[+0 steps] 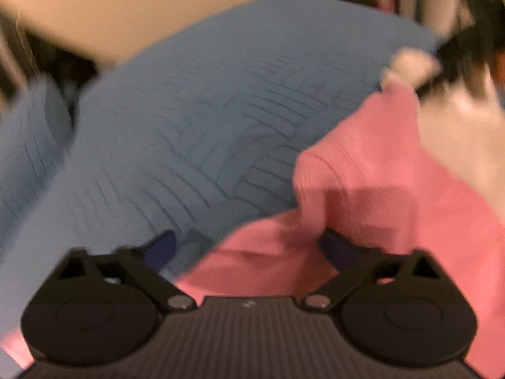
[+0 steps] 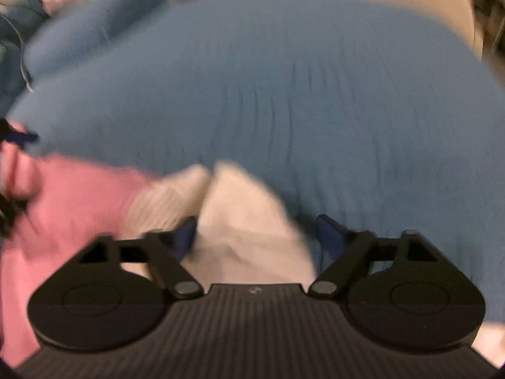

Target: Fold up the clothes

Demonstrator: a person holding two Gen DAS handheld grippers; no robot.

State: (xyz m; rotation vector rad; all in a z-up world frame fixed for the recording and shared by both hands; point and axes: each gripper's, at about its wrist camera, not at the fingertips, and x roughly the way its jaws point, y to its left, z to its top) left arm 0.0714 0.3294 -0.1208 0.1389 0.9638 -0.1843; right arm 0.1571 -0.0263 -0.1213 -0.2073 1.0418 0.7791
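A pink garment lies rumpled on the blue quilted bedspread. In the left wrist view my left gripper hangs just over its near edge, with the fingers standing wide apart and pink cloth lying between them. In the right wrist view the pink garment is at the left and a white cloth joins it. My right gripper is over that white cloth, its blue pads apart on either side of it. Both views are blurred by motion.
The blue bedspread fills most of both views. A beige surface lies beyond the bed. Something dark and blurred sits by the white cloth at the upper right, and a dark shape with a blue tip at the left edge.
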